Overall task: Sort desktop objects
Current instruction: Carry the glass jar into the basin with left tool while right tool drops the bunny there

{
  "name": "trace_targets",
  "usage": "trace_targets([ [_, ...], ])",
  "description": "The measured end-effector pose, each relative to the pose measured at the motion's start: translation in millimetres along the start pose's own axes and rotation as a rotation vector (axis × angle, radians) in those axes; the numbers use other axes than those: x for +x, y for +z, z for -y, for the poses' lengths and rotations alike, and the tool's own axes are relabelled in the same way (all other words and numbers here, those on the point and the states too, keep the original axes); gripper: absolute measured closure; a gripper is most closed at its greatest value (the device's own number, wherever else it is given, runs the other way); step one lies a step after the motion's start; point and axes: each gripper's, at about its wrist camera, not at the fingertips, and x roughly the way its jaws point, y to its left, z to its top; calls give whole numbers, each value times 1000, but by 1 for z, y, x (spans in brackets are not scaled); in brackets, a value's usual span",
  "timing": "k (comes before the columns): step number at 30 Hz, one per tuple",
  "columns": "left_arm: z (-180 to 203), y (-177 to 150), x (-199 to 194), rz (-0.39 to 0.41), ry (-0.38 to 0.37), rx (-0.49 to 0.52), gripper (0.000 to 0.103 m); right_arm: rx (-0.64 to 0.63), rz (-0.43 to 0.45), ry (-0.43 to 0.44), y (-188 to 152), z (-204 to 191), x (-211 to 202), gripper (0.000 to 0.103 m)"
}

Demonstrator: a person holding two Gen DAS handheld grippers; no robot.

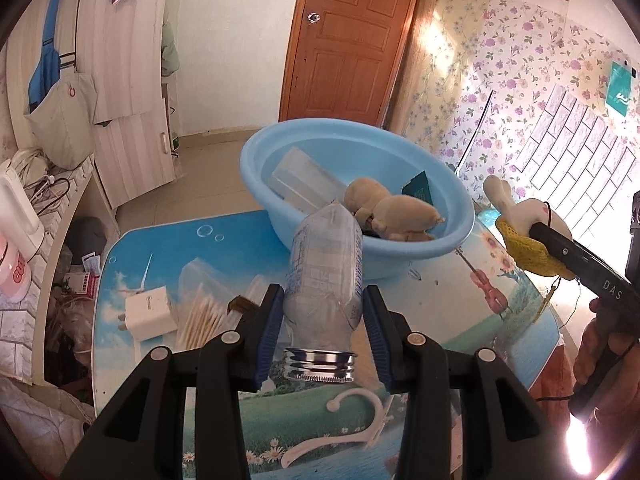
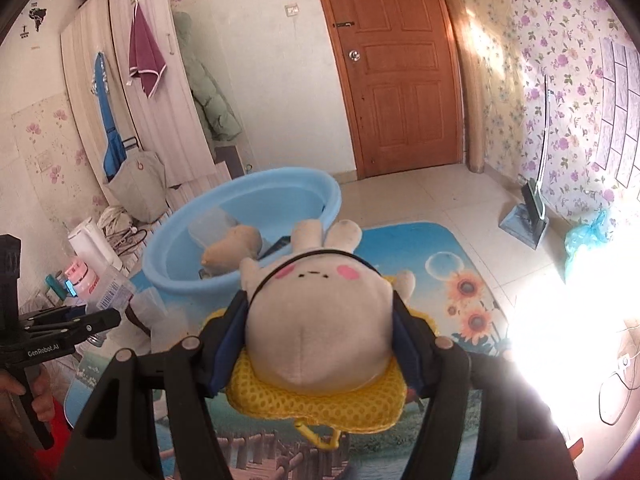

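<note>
Your left gripper (image 1: 322,316) has its blue pads pressed on both sides of a clear plastic bottle (image 1: 324,276), jaws partly closed around it. The bottle sits low in the centre of the left wrist view, its uncapped threaded neck toward the camera and its base pointing at the basin.

Your right gripper (image 2: 320,344) is clamped on a cream plush rabbit (image 2: 316,320) with pink cheeks and a yellow mesh skirt, filling the lower centre of the right wrist view; the jaws stand fairly wide because the toy's body is broad. In the left wrist view the rabbit hangs at the right edge, beside the basin's rim and above the table.

The light blue basin (image 1: 260,152) stands on the picture-printed table (image 1: 160,248), at centre frame. It contains a tan plush toy (image 1: 392,212), a clear rectangular plastic box (image 1: 300,178) leaning against the inner wall, and a dark teal card or packet (image 1: 418,190).

On the table at lower left lie a white charger block (image 1: 150,312) and a bag of cotton swabs (image 1: 202,312).
</note>
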Motion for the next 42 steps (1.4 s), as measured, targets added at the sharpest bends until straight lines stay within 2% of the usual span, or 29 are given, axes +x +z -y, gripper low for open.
trace_targets([
  [6,15,21,18,-3,-6,39,64,-44,29,53,20,-19,11,37],
  [10,21,31,30,-4,-24,51,64,-49,17,84,28,-26,27,37],
  [12,26,36,36,4,-7,74,64,-65,9,99,31,-30,36,37],
  [19,30,51,57,-12,-23,92,64,-95,3,109,48,-36,72,37],
  [27,35,63,74,-11,-45,105,64,-101,-11,121,48,-34,91,35],
  [35,33,85,98,-14,-4,102,64,-137,-39,137,54,-35,116,34],
  [39,30,98,108,-7,13,100,52,-154,-65,192,61,-32,131,29],
  [42,25,106,118,-25,31,77,48,-178,-97,207,69,-31,145,29],
])
